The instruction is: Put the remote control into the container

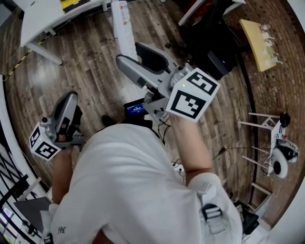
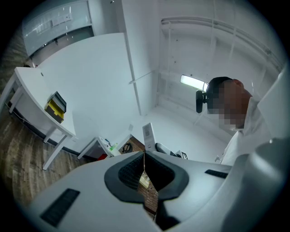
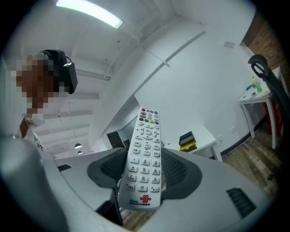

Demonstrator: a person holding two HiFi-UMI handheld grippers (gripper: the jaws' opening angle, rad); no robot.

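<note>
My right gripper [image 1: 128, 51] is raised in front of the person's chest and shut on a long white remote control [image 1: 122, 26]. In the right gripper view the remote [image 3: 146, 154] stands clamped between the two dark pads [image 3: 108, 170], button side toward the camera, its top end sticking far past my right gripper [image 3: 145, 165]. My left gripper [image 1: 70, 97] hangs low at the left, jaws closed together with nothing in them; in its own view the left gripper [image 2: 144, 158] shows only a thin slit. No container can be made out with certainty.
A white table [image 1: 47, 19] with a yellow and black box [image 1: 76, 4] stands at the far left over a wooden floor [image 1: 86, 66]. A wooden shelf [image 1: 259, 43] and a white stand [image 1: 279, 147] are at the right. A dark device with a blue screen [image 1: 136, 108] lies below.
</note>
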